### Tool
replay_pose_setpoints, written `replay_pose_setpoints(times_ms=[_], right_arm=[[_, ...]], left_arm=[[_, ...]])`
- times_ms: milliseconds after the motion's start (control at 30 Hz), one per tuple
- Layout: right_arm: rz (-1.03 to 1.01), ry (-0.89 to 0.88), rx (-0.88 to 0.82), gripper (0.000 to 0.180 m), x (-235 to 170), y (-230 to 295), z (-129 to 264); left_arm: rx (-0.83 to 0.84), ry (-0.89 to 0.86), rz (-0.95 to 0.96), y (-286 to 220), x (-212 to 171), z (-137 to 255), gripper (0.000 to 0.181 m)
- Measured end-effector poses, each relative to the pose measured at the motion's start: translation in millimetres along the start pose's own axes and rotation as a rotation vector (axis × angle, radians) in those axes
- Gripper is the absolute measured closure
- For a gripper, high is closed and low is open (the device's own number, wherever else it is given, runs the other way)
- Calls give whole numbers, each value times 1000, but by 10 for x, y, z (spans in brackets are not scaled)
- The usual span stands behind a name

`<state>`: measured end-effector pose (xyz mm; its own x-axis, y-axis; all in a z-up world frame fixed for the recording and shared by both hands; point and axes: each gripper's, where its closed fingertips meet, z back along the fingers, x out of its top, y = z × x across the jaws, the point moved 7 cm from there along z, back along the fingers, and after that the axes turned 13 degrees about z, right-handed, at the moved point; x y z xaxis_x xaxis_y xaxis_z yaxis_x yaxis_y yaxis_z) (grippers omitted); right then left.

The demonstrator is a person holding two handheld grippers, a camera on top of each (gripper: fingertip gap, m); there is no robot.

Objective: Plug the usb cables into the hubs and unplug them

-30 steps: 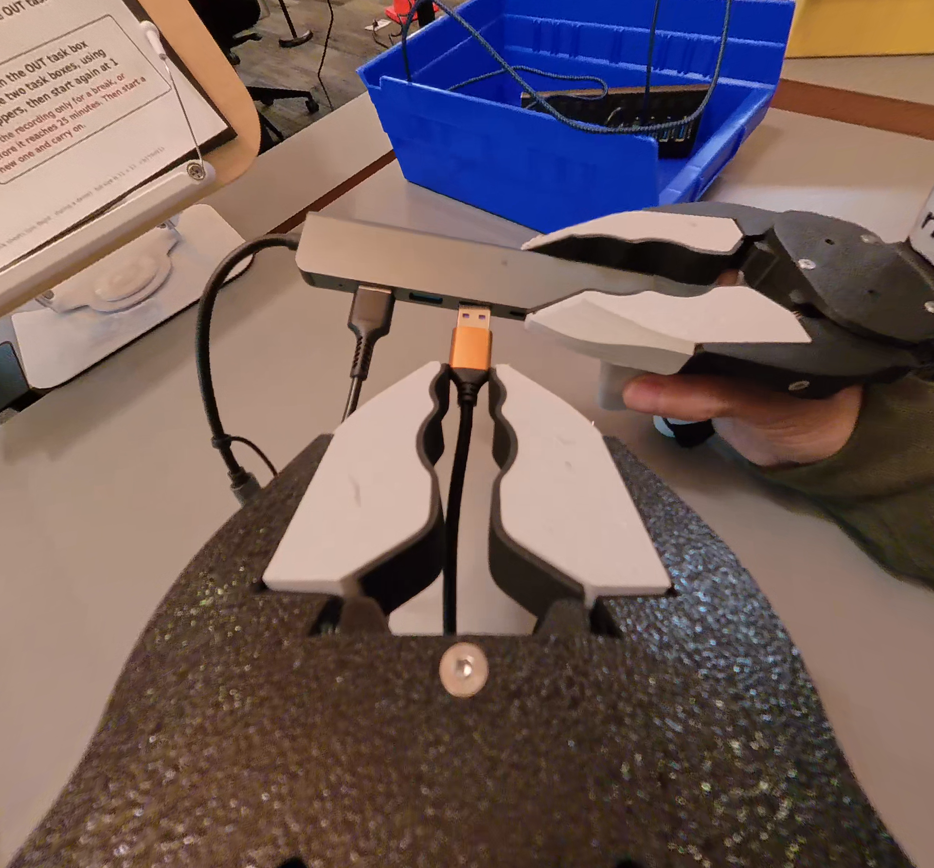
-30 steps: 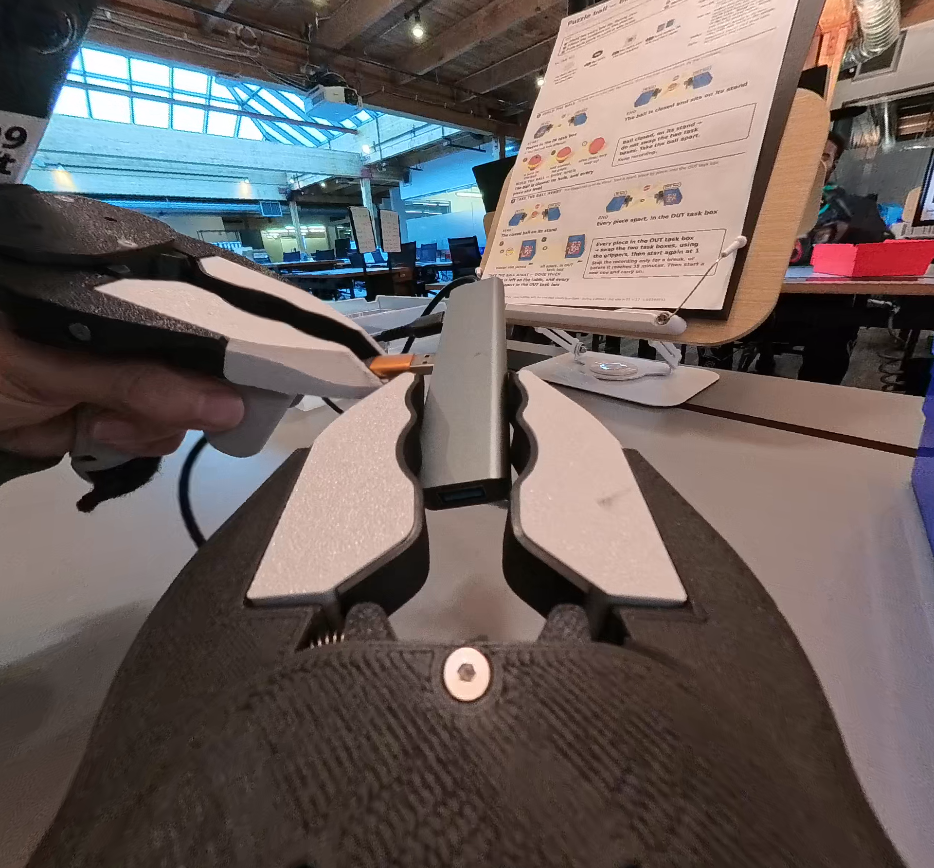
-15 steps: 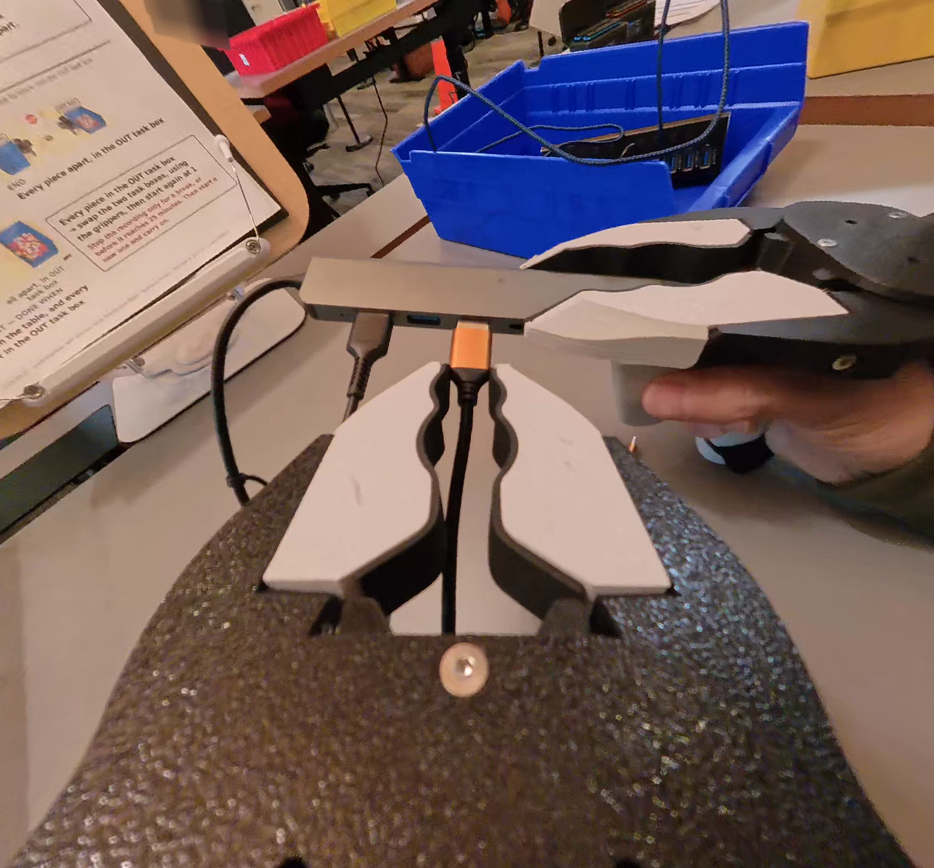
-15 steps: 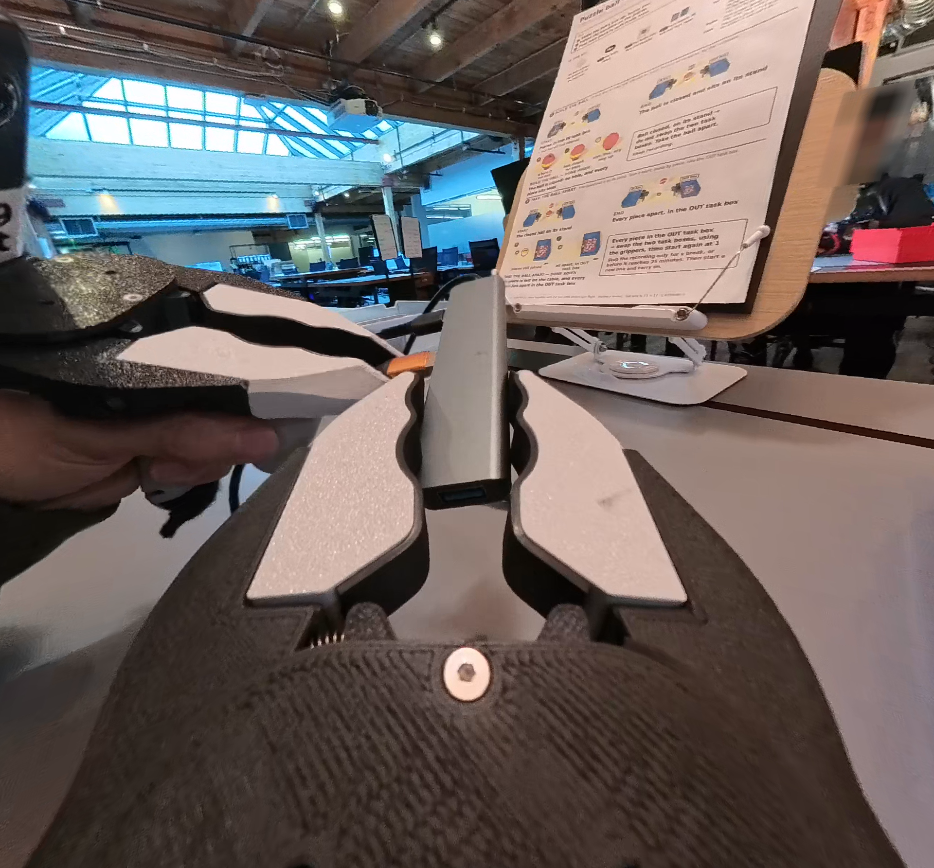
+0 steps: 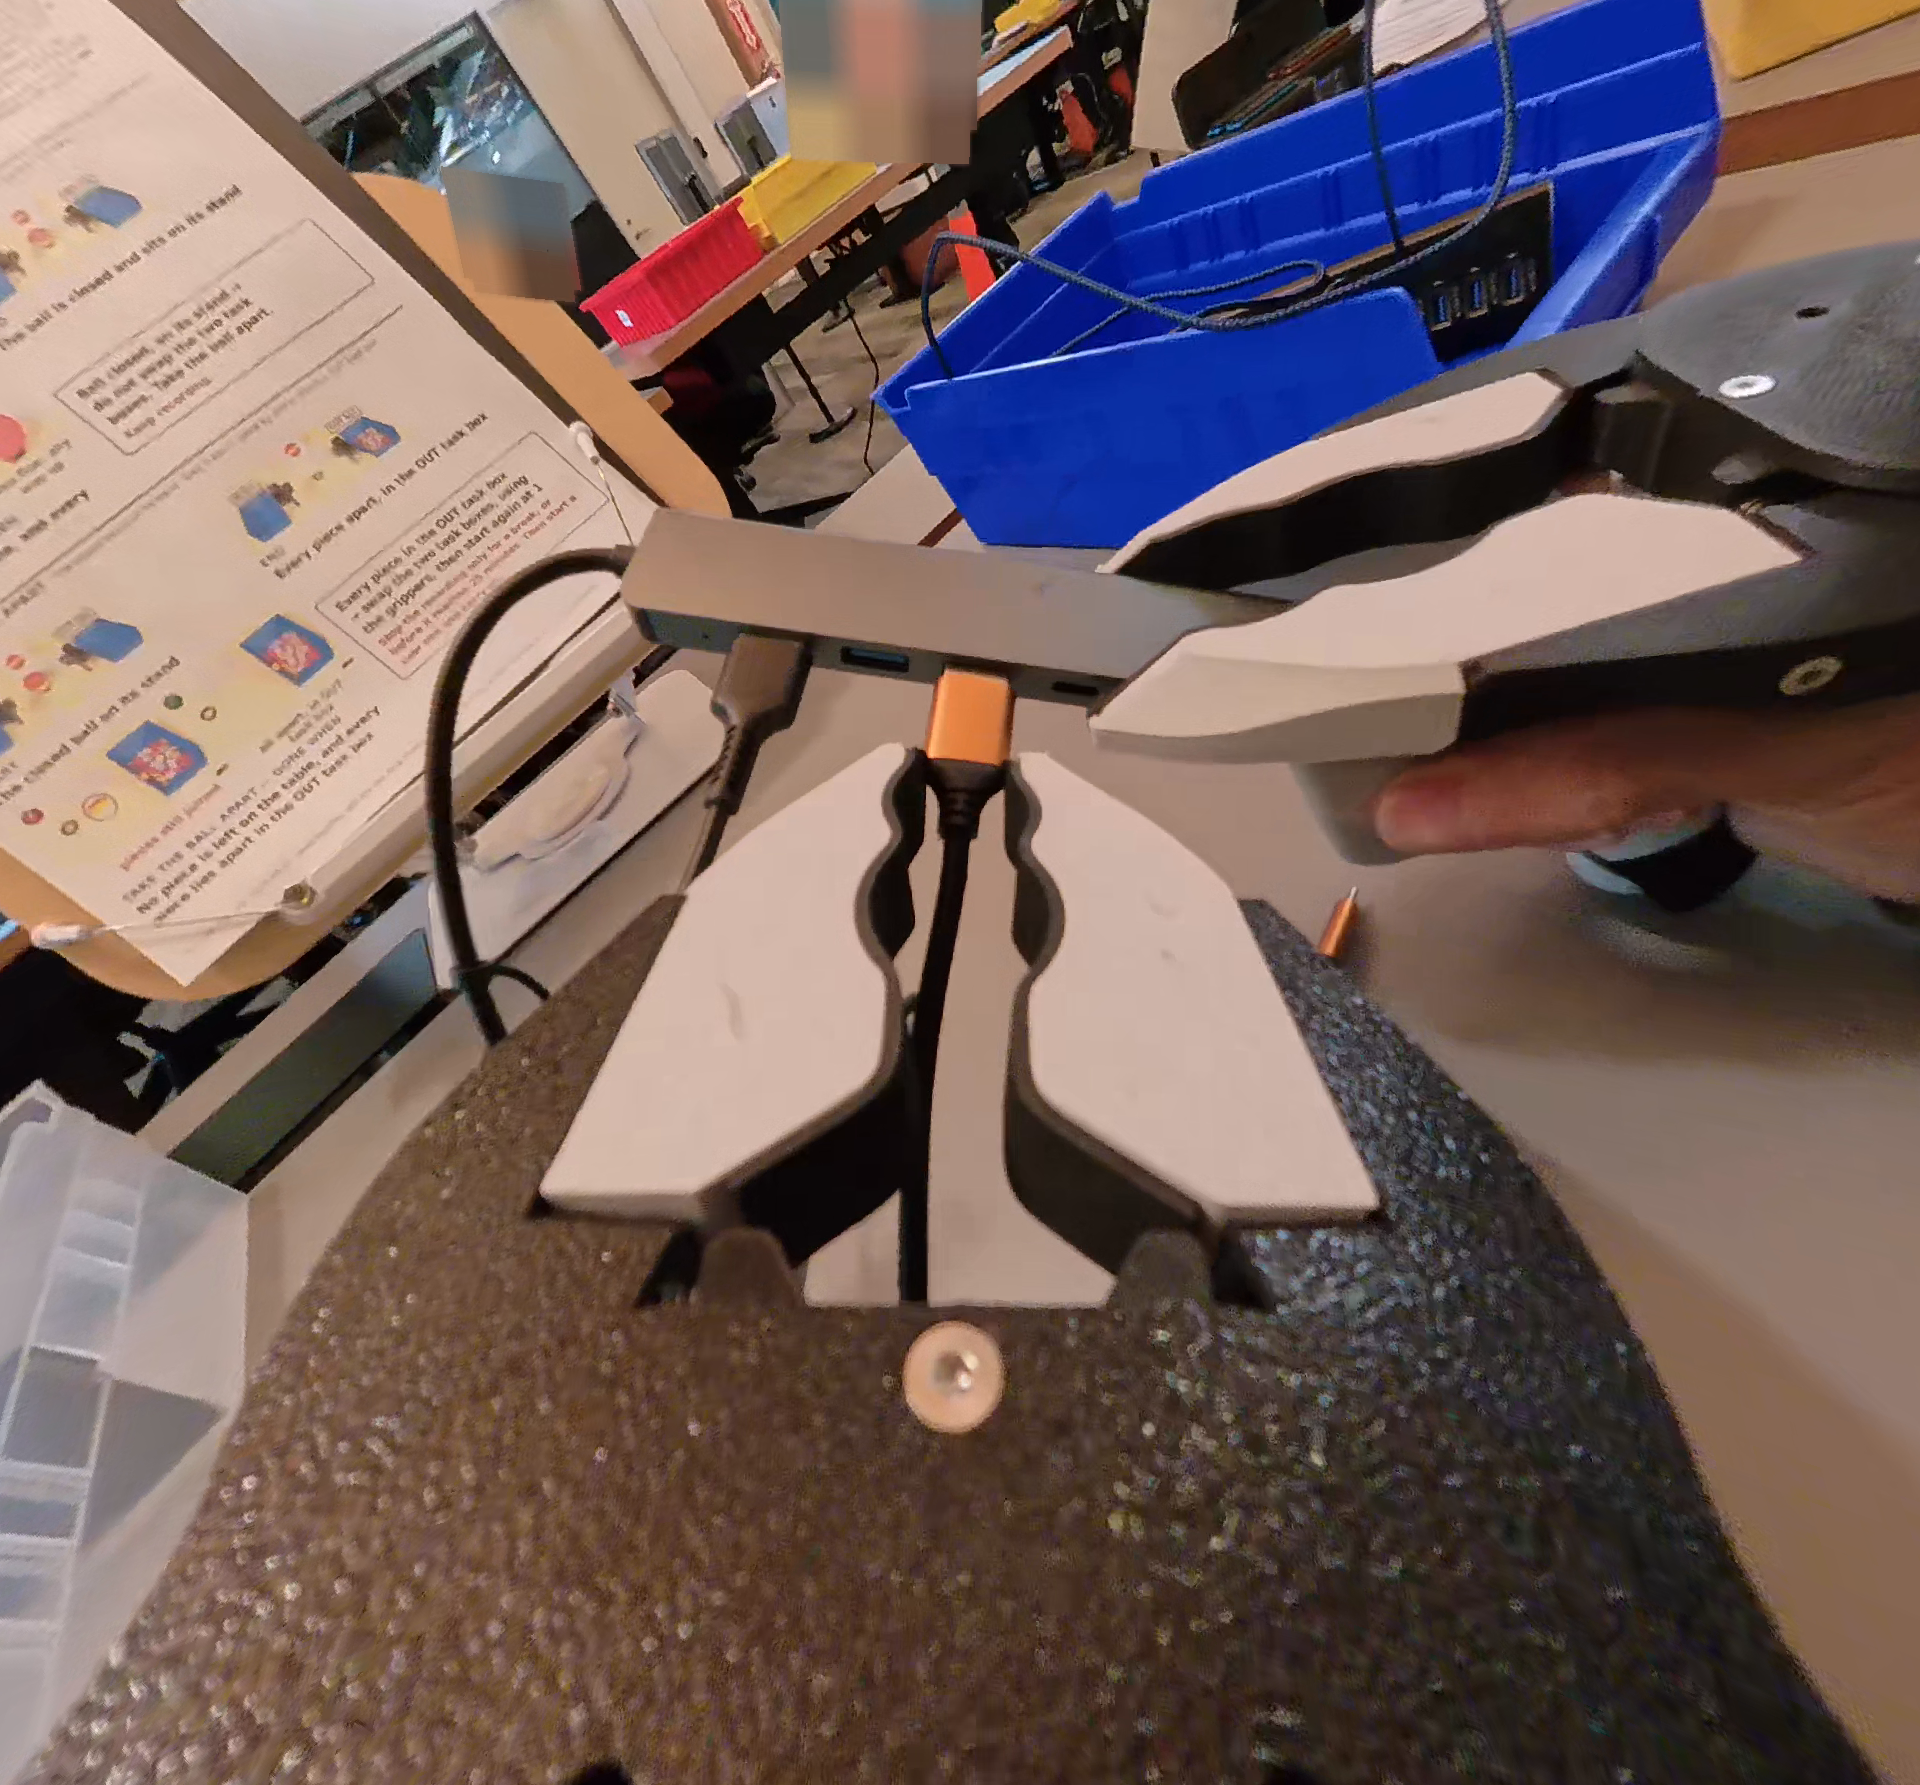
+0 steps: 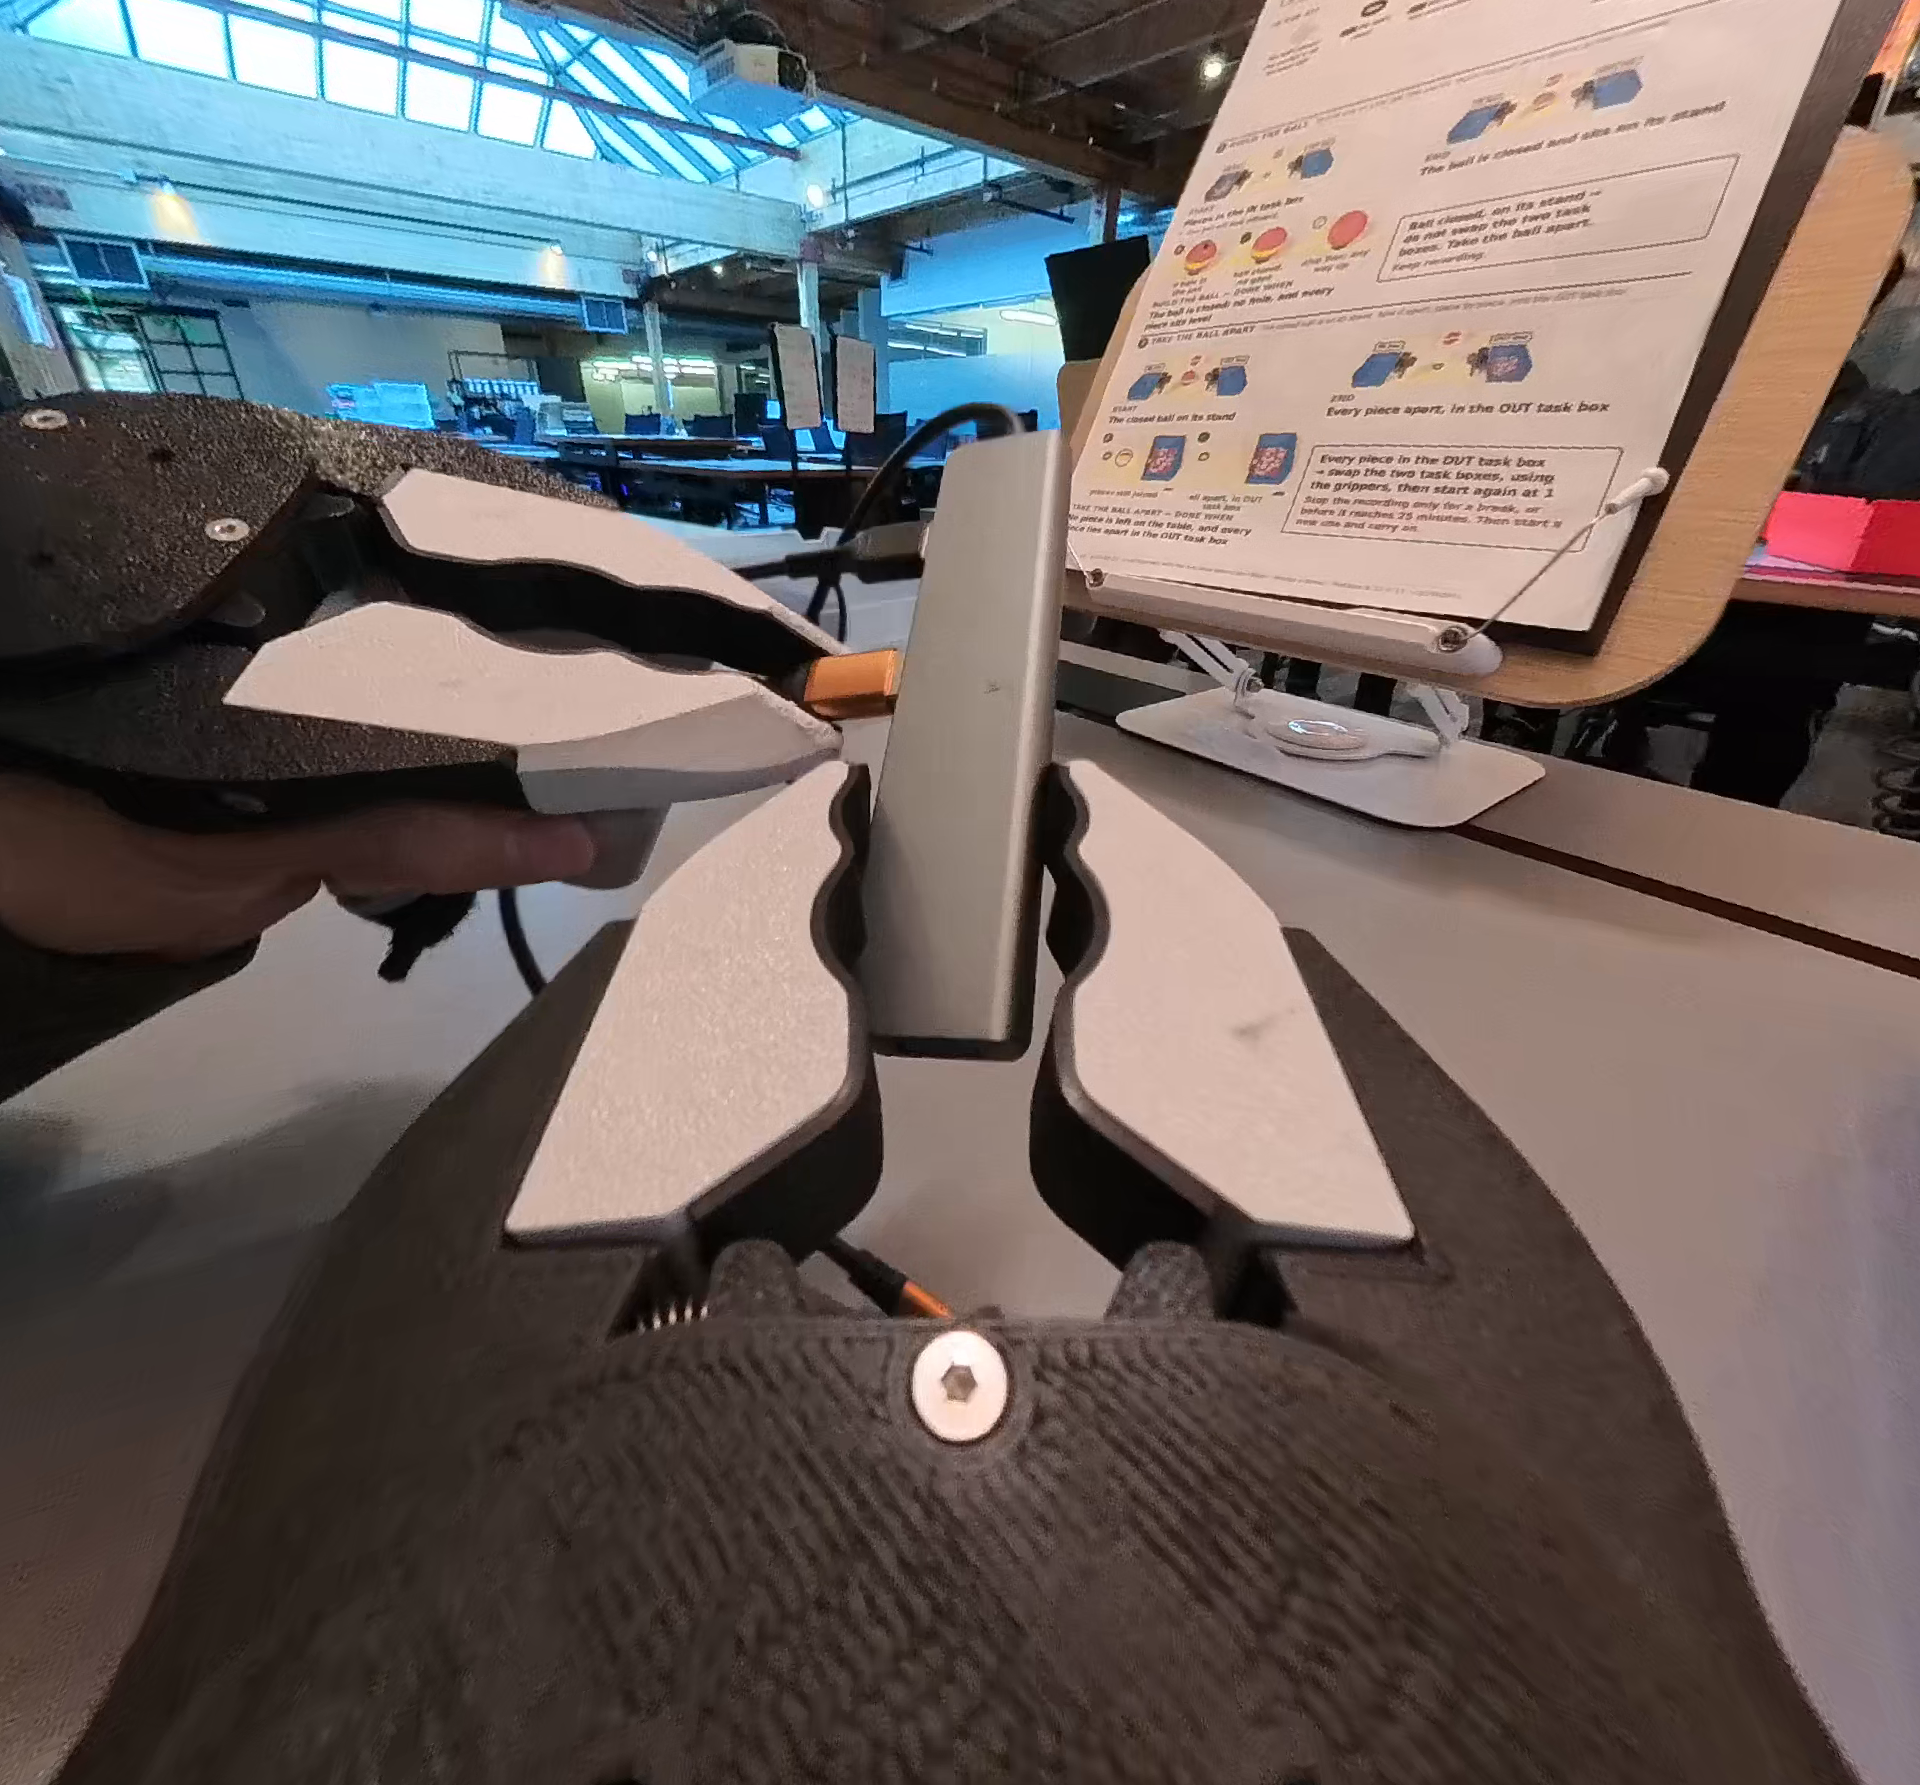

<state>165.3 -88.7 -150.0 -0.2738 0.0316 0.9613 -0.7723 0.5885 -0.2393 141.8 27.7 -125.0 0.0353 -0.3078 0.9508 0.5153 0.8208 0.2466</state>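
Observation:
A grey USB hub is held in the air, lengthwise in my right gripper, which is shut on it. My left gripper is shut on a black USB cable just behind its orange plug. The plug sits in a side port of the hub, with no metal showing. It also shows in the right wrist view. A second black cable is plugged in further left. The right gripper comes in from the right. The left gripper comes in from the left.
A blue bin behind holds a black hub and a dark braided cable. A tilted document stand is on the grey table. A small orange piece lies on the table. A translucent box sits lower left. My left and right fingertips are right by each other.
The orange plug's metal tip showed a second ago; it has been pushed fully into the hub. Both grippers have lifted and tilted upward together with hub and cable.

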Motion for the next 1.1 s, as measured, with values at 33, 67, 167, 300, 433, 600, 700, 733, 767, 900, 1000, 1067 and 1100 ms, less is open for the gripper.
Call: replay_pose_setpoints(times_ms=[33, 67, 167, 300, 433, 600, 700, 733, 767, 900, 1000, 1067, 1100], right_arm=[[10, 2, -4, 147, 2, 8, 0], [17, 16, -2, 147, -5, 15, -10], [21, 29, -3, 147, -11, 15, -18], [67, 27, -25, 147, -2, 42, -22], [79, -49, -46, 147, 26, 29, -2], [23, -95, -48, 148, 33, -30, 37], [51, -91, -69, 147, 34, -21, 29], [65, -87, -64, 146, 35, -8, 21], [78, -82, -63, 143, 35, 1, 15], [90, -73, -85, 135, 31, -3, 6], [90, -67, -94, 132, 30, -7, 1], [93, -61, -91, 131, 27, -3, -7], [102, -63, -62, 122, 30, 20, -14]], left_arm=[[-7, -5, -6, 5, 8, 6, 168], [-10, -2, -19, 14, 15, 8, 168], [-10, 24, -91, 26, 38, 4, 167], [-18, 81, -59, 41, -3, 11, 167], [-52, 96, 283, 31, -6, 16, 167], [-87, 117, 429, -12, -23, -28, 167], [-86, 143, 430, -5, -11, -32, 167], [-82, 151, 432, 2, -3, -25, 167], [-78, 159, 433, 9, 7, -16, 167], [-62, 158, 414, 17, 34, 14, 167], [-56, 150, 429, 21, 36, 18, 168], [-44, 151, 435, 23, 41, 17, 168], [-41, 145, 437, 25, 50, 17, 167]])
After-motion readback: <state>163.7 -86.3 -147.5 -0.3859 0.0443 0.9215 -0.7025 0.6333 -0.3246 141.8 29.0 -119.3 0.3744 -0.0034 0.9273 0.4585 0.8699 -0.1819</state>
